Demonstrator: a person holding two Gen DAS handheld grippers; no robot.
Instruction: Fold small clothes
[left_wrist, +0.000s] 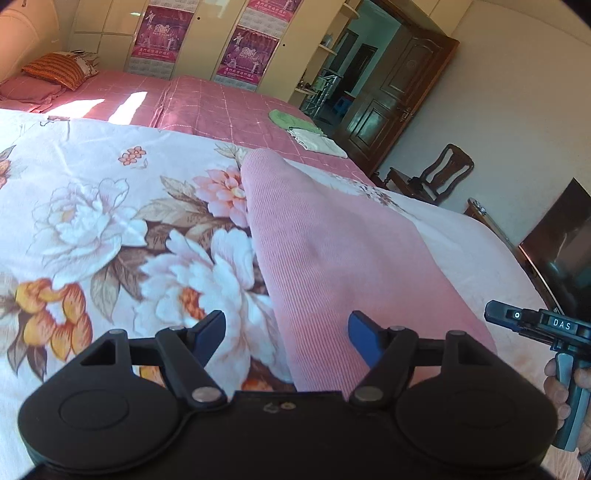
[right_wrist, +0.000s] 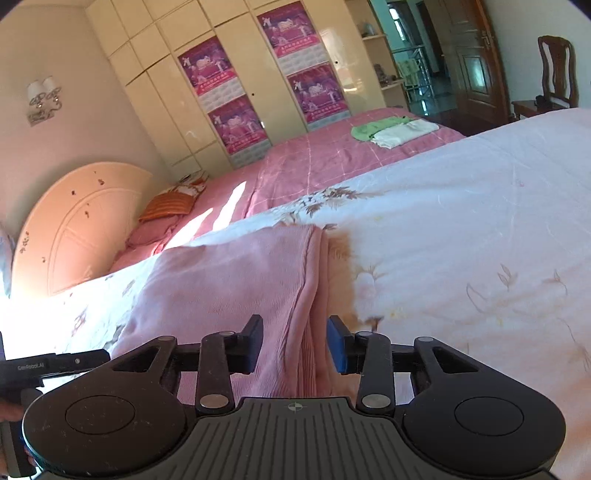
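1. The left gripper (left_wrist: 287, 341) stood wide open, its blue-faced fingers (left_wrist: 364, 341) well apart and closed on nothing; the right-hand finger hung over the near part of the pink garment (left_wrist: 332, 258), the left-hand one over the floral quilt (left_wrist: 110, 221).
2. The right gripper (right_wrist: 295, 343) was partly open, with a clear gap between its pads. The folded edge of the pink garment (right_wrist: 236, 280) ran up through that gap, but neither pad pressed on it.
3. From the left gripper, the garment stretched away from 6 o'clock toward 12 o'clock, narrowing to a rounded end, and spread toward 3 o'clock.
4. From the right gripper, the garment lay at 11 o'clock, with its layered edge pointing to 12 o'clock.
5. The garment was a ribbed, dusty-pink knit, folded over so that stacked layers showed along one side, lying flat on the quilt with soft creases.
6. The quilt (right_wrist: 461, 240) was white with large pink, white and orange flowers.
7. In the left view the other gripper, held in a hand (left_wrist: 554, 384), showed at 3 o'clock.
8. Farther off, at 12 to 1 o'clock, a pink checked bedspread (left_wrist: 221, 110) carried a green cloth (left_wrist: 286, 119) and a white cloth (left_wrist: 314, 142), touching each other.
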